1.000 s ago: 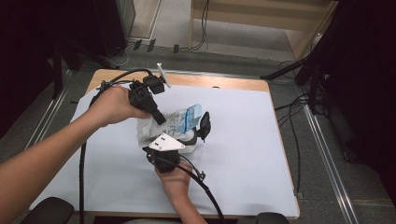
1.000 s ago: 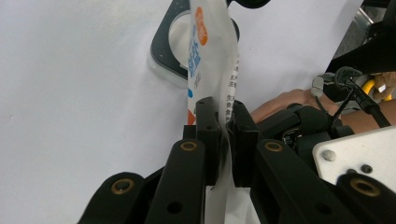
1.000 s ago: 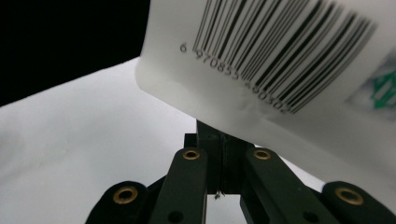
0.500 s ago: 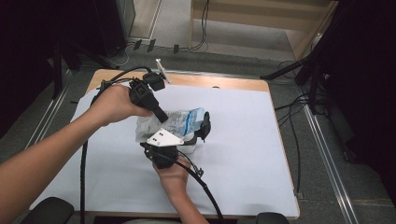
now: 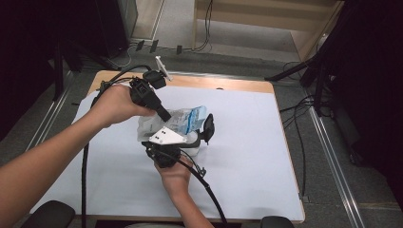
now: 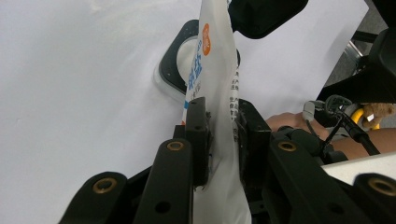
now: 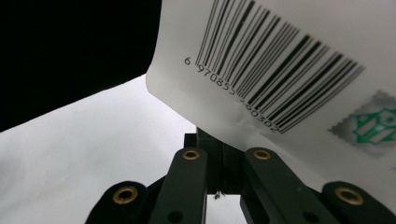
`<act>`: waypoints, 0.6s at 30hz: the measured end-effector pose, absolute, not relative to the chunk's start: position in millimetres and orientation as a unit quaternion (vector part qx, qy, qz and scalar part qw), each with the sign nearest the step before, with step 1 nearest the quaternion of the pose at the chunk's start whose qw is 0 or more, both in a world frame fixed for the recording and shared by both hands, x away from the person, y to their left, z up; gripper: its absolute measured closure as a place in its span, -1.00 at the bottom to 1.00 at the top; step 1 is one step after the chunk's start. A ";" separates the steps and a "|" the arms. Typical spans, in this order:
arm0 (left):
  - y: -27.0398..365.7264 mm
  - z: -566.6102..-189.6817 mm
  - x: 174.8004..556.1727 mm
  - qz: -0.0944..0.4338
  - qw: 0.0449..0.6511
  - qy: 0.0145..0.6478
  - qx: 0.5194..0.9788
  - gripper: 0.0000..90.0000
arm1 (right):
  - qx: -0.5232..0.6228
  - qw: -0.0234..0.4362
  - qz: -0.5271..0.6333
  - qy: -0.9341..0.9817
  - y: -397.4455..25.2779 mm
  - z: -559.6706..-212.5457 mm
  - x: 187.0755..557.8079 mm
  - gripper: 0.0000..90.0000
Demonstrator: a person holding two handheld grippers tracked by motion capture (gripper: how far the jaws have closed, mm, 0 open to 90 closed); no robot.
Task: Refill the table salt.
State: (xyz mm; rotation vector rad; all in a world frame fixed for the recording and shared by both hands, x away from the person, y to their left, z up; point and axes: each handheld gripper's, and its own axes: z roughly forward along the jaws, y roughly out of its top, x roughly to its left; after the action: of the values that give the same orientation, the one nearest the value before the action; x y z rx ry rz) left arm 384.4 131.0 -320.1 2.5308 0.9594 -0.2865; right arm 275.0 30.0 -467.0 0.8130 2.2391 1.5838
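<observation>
A white plastic pouch with blue print hangs above the white table, pinched from two sides. My left gripper comes in from the left, and its jaws are shut on the pouch's upper part. Closer to the person, my right gripper sits under its grey plate. In the right gripper view its jaws are shut on the pouch's edge beside a barcode. In the left gripper view, my left gripper clamps the pouch edge-on.
Below the pouch a small rounded-square container with a black rim and white inside rests on the table. A black part stands just right of the pouch. Cables trail from both grippers. A white clip stands at the table's far edge.
My right gripper has crept slightly away from the person and to the left, still holding the pouch. The left gripper and the pouch have barely moved.
</observation>
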 end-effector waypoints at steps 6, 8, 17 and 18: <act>131.4 -319.7 384.9 -0.103 0.215 0.347 0.907 0.62 | 0.285 0.138 0.550 0.773 30.8 -466.2 275.7 1.00; 131.3 -319.6 384.6 -0.102 0.216 0.346 0.907 0.62 | 0.283 0.138 0.551 0.773 31.0 -466.2 276.1 1.00; 126.8 -321.2 382.1 -0.101 0.209 0.325 0.917 0.73 | 0.279 0.142 0.550 0.775 32.7 -464.6 274.7 1.00; 126.6 -321.5 381.9 -0.097 0.209 0.327 0.916 0.74 | 0.279 0.142 0.548 0.776 32.5 -465.4 274.7 1.00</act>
State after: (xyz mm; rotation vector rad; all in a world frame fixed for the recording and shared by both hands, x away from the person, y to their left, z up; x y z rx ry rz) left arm 381.9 126.6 -321.5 2.5489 0.9103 -0.2698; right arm 274.7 32.5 -465.4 0.8042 2.2380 1.5809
